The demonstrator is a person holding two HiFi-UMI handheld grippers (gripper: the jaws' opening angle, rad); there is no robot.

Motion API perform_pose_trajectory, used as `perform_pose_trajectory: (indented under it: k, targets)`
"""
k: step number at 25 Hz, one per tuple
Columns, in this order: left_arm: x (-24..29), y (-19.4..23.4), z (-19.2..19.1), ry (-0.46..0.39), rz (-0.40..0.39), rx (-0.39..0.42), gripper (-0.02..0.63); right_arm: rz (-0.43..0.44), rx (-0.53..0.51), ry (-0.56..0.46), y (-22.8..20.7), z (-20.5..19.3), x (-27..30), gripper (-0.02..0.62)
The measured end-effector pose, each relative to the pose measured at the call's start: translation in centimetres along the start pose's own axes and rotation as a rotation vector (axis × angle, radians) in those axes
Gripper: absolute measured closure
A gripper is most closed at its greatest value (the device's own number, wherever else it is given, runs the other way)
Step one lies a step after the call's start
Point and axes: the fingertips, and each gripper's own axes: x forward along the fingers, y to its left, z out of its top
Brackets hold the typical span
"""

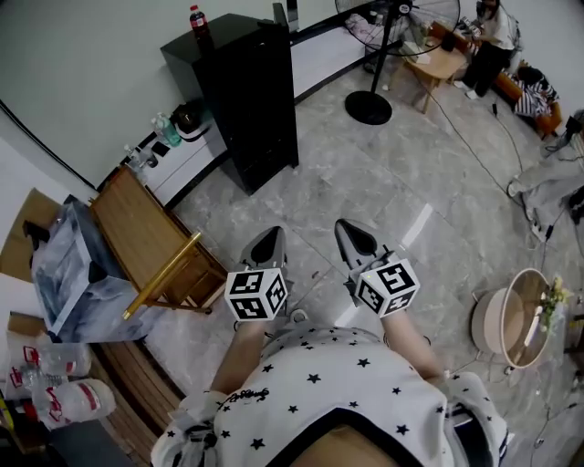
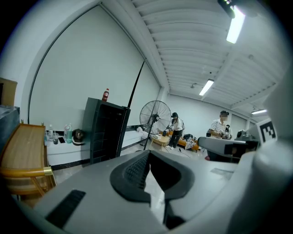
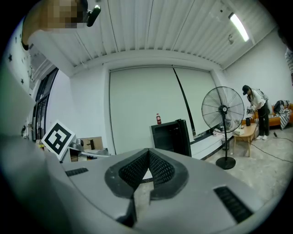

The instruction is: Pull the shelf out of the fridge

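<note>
Grey marbled floor point(image 1: 383, 210) lies below both grippers, held side by side near the person's body. The left gripper point(image 1: 267, 239) has its fingers point(image 2: 132, 172) together on nothing. The right gripper point(image 1: 354, 233) has its fingers point(image 3: 160, 170) pressed together too, empty. Well beyond them stands the black fridge point(image 1: 246, 100) by the wall, a bottle point(image 1: 197, 20) on top.

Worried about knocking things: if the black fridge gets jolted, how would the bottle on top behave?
The bottle stands upright, tall and narrow, near an edge atop the fridge, so it would probably tip easily. Being round, it may then roll off.
</note>
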Motion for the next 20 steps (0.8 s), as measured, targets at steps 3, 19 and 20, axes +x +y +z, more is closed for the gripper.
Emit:
perform_pose_trajectory:
  k: [3,19,20]
  targets:
    - [0.1,1.9,0.4,0.006,-0.001,0.008,0.594,0.009,0.026,-0.008,0.9,-0.1,2.1,0.601]
    - [0.6,9.7,1.7,0.007,0.046,-0.022,0.594,0.043,0.046,0.051,2.9,-1.4,8.7,0.601]
    - [0.8,10.0,1.8,0.006,0.05,-0.024,0.594,0.048,0.046,0.054,2.9,-1.4,9.1,0.601]
